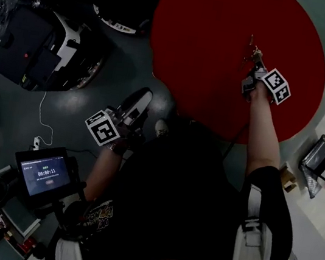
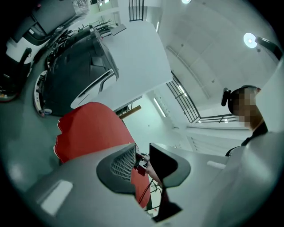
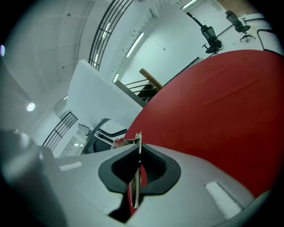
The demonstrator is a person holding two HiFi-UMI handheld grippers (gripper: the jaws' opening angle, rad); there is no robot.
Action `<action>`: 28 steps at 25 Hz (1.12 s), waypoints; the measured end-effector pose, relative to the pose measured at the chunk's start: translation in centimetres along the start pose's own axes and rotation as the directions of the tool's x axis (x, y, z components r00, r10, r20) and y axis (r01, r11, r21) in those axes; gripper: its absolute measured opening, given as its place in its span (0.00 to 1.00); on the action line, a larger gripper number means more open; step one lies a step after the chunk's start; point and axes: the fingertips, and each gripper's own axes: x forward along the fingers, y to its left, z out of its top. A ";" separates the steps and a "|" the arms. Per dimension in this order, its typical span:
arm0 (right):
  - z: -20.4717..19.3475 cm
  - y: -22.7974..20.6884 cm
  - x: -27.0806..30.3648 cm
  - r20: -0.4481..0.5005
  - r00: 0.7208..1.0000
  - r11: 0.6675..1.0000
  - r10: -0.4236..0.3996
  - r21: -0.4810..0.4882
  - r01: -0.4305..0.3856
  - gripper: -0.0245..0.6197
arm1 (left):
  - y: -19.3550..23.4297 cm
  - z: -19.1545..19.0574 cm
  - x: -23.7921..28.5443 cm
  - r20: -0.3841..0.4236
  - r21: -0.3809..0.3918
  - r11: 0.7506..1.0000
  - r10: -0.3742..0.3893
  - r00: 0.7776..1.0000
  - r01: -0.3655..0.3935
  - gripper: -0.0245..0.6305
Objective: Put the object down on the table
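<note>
A round red table (image 1: 230, 20) fills the upper middle of the head view. Over its right part, my right gripper (image 1: 257, 63) is shut on a thin, flat metal piece (image 1: 252, 51) that pokes out past the fingertips. In the right gripper view the piece (image 3: 138, 141) stands edge-on, pinched between the dark pads, with the table (image 3: 222, 111) behind it. My left gripper (image 1: 141, 100) hangs off the table over the grey floor, by the person's left side. The left gripper (image 2: 142, 150) is open and holds nothing; the table (image 2: 88, 128) shows beyond it.
A dark vehicle with white trim (image 1: 47, 45) stands at the upper left. A tablet with a timer (image 1: 47, 176) sits at the lower left, with a white cable (image 1: 44, 119) on the floor above it. A folding chair (image 1: 324, 156) stands right of the table.
</note>
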 end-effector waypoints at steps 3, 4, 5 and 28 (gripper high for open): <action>1.2 -4.0 3.9 -0.042 0.999 0.999 -0.030 -0.013 0.030 0.05 | 1.2 -1.9 3.2 -0.017 0.000 0.999 0.033 0.999 -0.033 0.19; 1.4 -5.2 4.9 -0.056 0.998 0.999 -0.040 -0.016 0.039 0.05 | 1.6 -2.5 4.1 -0.024 0.003 0.999 0.046 0.999 -0.046 0.19; 1.4 -5.9 5.6 -0.071 0.996 0.999 -0.050 -0.020 0.049 0.05 | 1.7 -2.8 4.5 -0.027 0.003 0.998 0.057 0.998 -0.057 0.19; 2.1 -7.3 6.8 -0.094 0.994 0.999 -0.046 0.017 0.048 0.10 | 1.2 -4.0 4.7 -0.031 -0.065 0.996 0.067 0.997 -0.068 0.19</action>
